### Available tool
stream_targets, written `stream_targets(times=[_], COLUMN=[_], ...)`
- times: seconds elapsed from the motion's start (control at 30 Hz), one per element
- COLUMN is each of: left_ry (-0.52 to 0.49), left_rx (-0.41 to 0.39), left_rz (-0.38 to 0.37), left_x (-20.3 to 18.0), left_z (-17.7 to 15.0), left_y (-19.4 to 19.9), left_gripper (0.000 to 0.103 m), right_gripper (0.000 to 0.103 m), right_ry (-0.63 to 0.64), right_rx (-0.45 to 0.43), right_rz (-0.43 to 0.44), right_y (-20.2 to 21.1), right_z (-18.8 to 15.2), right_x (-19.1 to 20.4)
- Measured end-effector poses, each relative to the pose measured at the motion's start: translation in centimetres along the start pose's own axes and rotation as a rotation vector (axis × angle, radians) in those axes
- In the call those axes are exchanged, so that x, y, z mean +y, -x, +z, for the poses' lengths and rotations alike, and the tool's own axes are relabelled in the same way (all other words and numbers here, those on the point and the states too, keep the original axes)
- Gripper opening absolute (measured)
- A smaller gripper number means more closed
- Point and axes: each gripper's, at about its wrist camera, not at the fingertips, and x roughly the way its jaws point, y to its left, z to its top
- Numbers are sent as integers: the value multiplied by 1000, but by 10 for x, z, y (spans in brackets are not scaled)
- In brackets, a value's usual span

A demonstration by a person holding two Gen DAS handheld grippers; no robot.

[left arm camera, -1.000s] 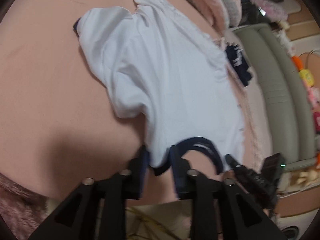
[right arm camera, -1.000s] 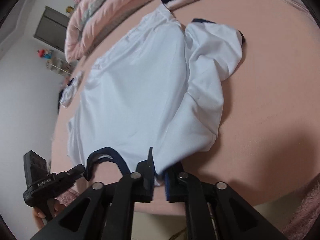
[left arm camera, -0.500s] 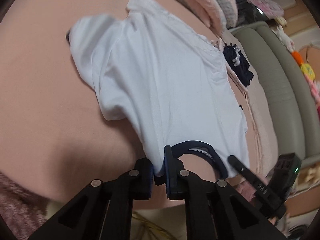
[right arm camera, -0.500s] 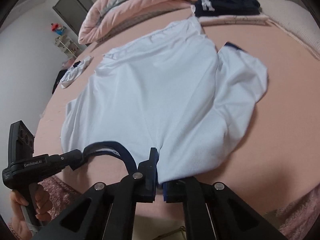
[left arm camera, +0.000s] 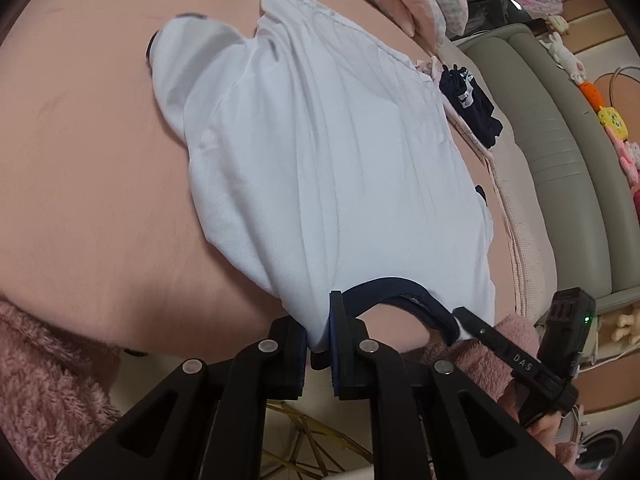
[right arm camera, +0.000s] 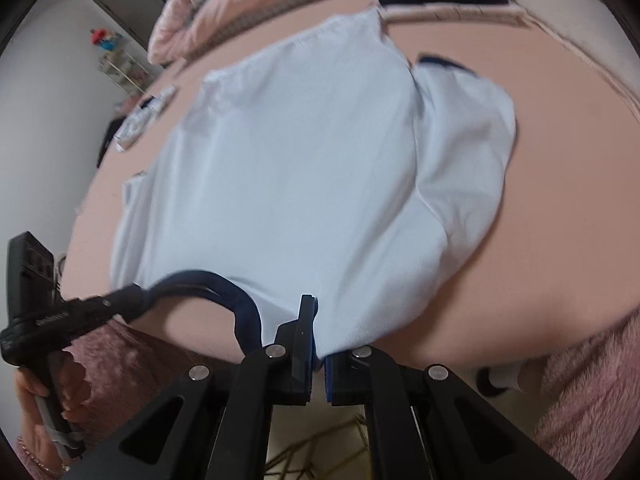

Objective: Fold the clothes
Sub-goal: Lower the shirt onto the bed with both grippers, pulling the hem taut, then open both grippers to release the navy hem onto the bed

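Both tools, left (left arm camera: 318, 334) and right (right arm camera: 318, 340), have clamped onto the shirt's (left arm camera: 328, 168) shoulders.

we see the white t-shirt (left arm camera: 320, 152) spread over the pink bed sheet (left arm camera: 88, 160), its navy collar (left arm camera: 392, 292) nearest us. our left gripper (left arm camera: 318, 332) pinches the shoulder fabric beside the collar, and our right gripper (left arm camera: 464, 316) grips the collar's other side. dark clothes (left arm camera: 470, 100) lie beyond, near the grey-green sofa (left arm camera: 560, 152).
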Motion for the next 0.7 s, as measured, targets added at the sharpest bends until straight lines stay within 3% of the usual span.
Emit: stream_targets(times=[0.23,0.33,0.4,0.5,0.57,0.63,0.7], left_ry=[37,-19,-99,-218,-262,-308,-362], left_rx=[75,118,122,48,-50,-116,-111], left_rz=[6,78,197,233,149,95,108], left_x=[5,-5,-15,-38,-53,-68,-80], left_z=[-7,-5,-7,-10,-8,-1,9], left_y=[-17,-10,0,26,43,43,24], left_gripper=[9,12,15,15,15,15,15], right_gripper=[3,4,4,4,4,4,4], right_ry=[56,70,60,75,99,131,180], right_rx=[56,77,100,107,67,-18,-134], right_rz=[-40,-48,-43,-69,-96,-84,-44], right_y=[-13,-8,-2,18,33,44,44], right_z=[-4,-3,-2,-4,-2,4,10], right_x=[0,4,4,6,11,21,34])
